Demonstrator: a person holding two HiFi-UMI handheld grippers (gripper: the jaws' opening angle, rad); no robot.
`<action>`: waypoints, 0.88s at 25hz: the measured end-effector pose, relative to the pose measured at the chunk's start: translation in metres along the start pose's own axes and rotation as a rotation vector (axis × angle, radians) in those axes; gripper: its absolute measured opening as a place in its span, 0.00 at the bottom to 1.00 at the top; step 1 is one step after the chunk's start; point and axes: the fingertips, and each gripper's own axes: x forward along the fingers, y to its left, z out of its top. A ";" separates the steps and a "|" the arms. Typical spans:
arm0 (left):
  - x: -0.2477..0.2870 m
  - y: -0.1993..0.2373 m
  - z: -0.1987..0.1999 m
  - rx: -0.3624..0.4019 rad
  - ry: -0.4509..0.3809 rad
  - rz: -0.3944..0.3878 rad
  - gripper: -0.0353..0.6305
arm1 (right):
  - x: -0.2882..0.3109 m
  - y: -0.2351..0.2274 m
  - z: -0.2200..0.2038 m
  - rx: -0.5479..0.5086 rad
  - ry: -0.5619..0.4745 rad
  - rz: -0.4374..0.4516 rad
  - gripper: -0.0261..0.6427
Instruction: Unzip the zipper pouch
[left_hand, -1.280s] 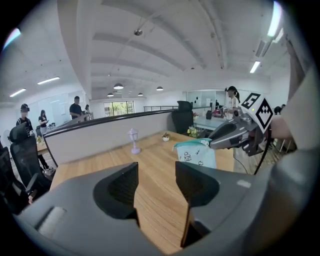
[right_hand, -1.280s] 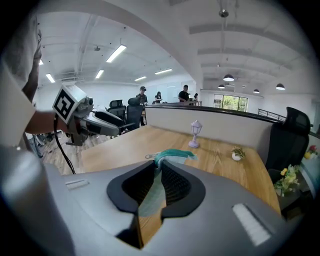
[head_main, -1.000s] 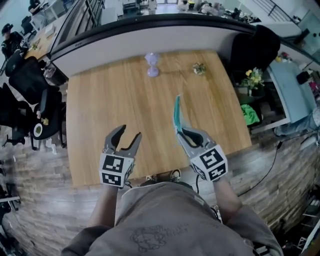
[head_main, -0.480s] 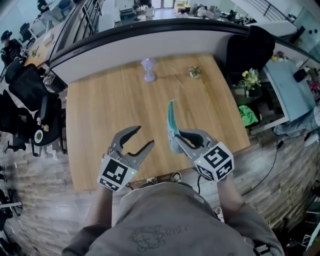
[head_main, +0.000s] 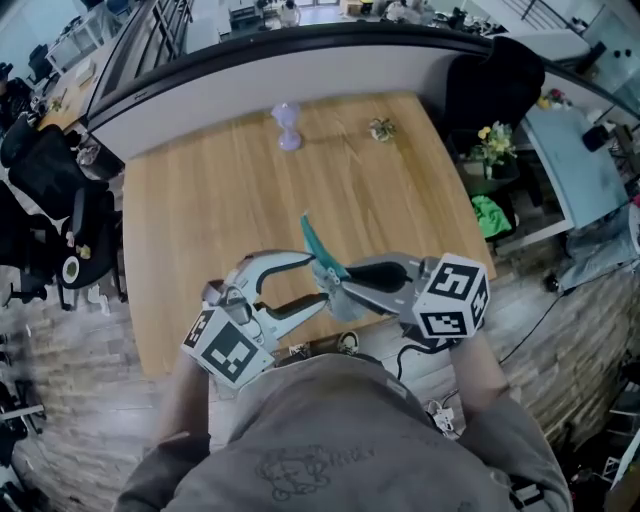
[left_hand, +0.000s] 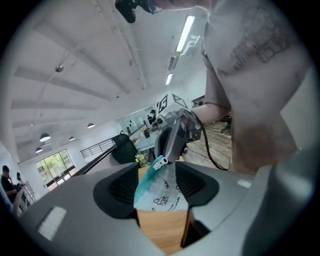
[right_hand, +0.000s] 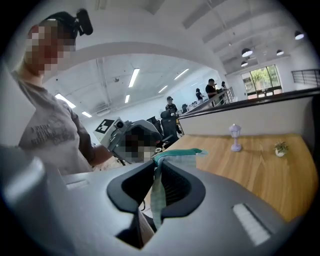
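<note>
Pouch (head_main: 318, 245) higher over wooden table (head_main: 200, 210)

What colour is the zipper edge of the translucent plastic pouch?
Teal: the zipper edge of the translucent plastic pouch, clearest in the left gripper view.

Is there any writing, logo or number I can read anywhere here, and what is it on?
No text here is legible.
On the zipper pouch: small dark print beside cartoon figures, too small to read.
On the grey shirt: a faint printed design, too blurred to read.
On the left marker cube and the right marker cube: black-and-white square patterns only, no letters or numbers.
</note>
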 end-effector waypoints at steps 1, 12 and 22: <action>0.001 -0.004 0.004 0.015 -0.008 -0.029 0.40 | 0.000 0.003 -0.001 0.024 0.004 0.033 0.12; 0.008 -0.030 0.013 0.068 -0.008 -0.166 0.30 | 0.000 0.022 -0.013 0.103 0.040 0.195 0.12; 0.012 -0.042 0.012 0.076 0.003 -0.224 0.17 | 0.000 0.024 -0.021 0.128 0.049 0.239 0.12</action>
